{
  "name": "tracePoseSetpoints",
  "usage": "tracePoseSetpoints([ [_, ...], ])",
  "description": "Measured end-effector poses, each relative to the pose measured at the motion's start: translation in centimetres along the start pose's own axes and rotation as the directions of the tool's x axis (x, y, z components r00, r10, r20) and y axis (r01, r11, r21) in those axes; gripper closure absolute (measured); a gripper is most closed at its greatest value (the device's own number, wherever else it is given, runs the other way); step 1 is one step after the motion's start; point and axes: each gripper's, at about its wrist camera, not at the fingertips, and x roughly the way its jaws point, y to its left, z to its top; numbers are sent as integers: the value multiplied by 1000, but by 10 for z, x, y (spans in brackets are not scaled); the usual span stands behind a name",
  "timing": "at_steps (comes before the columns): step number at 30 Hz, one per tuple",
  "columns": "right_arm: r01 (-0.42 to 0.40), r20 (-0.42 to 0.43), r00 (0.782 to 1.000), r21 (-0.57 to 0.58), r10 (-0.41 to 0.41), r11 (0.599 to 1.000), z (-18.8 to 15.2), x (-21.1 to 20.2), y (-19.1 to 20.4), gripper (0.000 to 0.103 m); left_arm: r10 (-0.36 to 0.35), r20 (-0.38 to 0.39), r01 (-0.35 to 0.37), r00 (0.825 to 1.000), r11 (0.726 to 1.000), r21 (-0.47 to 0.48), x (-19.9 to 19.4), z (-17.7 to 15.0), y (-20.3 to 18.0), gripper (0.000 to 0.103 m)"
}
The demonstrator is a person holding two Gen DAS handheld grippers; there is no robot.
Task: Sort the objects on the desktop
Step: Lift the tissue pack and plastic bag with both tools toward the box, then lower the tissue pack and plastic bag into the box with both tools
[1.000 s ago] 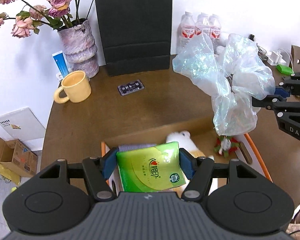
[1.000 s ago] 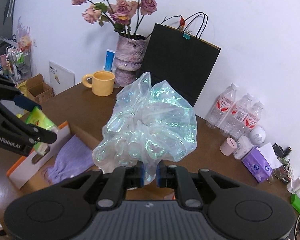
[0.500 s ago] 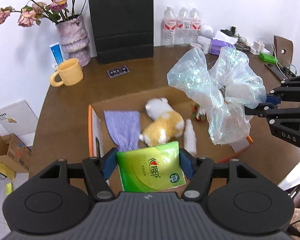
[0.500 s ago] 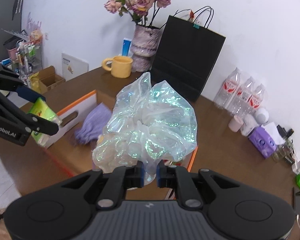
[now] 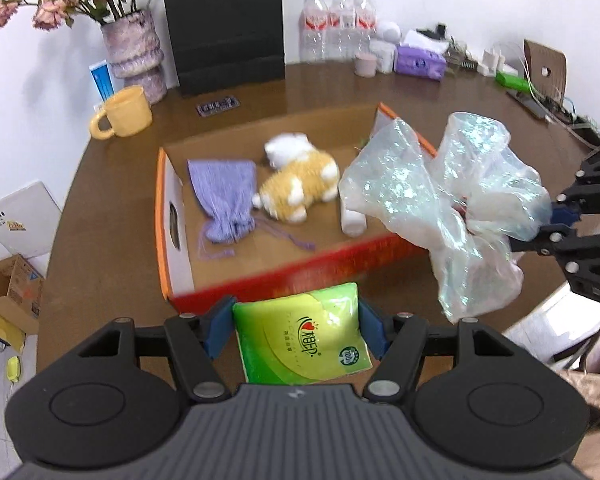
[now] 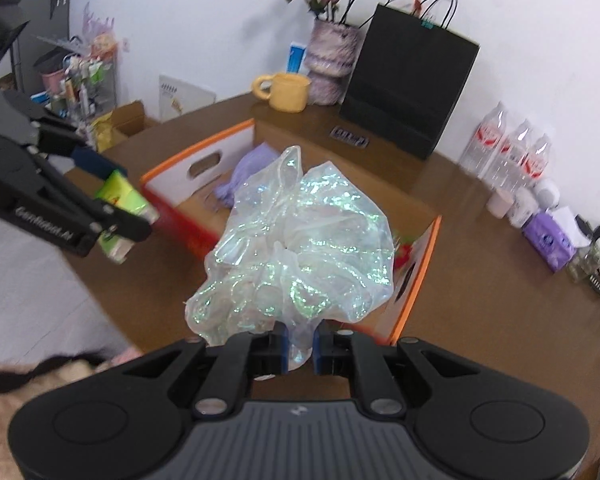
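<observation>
The tissue pack (image 5: pixel 300 338) and the shiny plastic bag (image 5: pixel 452 208) have both pulled back toward the near edge in the last second, from over the cardboard box (image 5: pixel 172 216) to just short of its near red wall, so I'd say neither has been dropped in yet. The left claw (image 5: pixel 296 326) stays spread about as wide as the pack and pinches its two sides. The right claw (image 6: pixel 299 350) is nearly pressed together on the bag's gathered neck, while the purple pouch (image 5: pixel 224 196), stuffed toy (image 5: pixel 296 188) and small white bottle (image 5: pixel 353 220) lie in the box.
</observation>
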Motion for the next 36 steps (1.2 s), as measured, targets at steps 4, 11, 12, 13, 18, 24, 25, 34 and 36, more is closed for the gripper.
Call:
tracePoseSetpoints([
  [4,-32,-49,998,-1,32,999,-22,-1,15,93,-1,-43,1,999,1000,11,8,-18,-4,37],
  [11,-73,-109,991,18,75,997,-39,9,26,93,4,-65,-3,998,1000,10,16,-27,-3,37],
  [12,-76,-117,990,21,78,997,-40,11,27,93,4,-65,-4,998,1000,9,17,-27,-2,37],
  [13,-77,-123,989,23,80,997,-41,13,28,93,5,-66,-4,998,1000,9,18,-28,-2,37],
  [18,-83,-145,986,32,86,996,-45,17,32,93,1,-66,0,998,1000,10,22,-28,-4,37],
  [24,-88,-152,984,44,93,995,-48,16,32,93,1,-66,0,998,1000,13,23,-28,-5,37],
  [25,-89,-153,984,46,95,995,-49,16,32,93,1,-66,0,998,1000,13,23,-29,-5,37],
  [34,-77,-120,989,66,85,995,-46,6,25,93,6,-30,-6,1000,1000,15,10,-27,-3,37],
  [36,-65,-94,993,77,72,995,-41,0,20,93,4,1,-4,1000,1000,7,3,-22,-1,37],
])
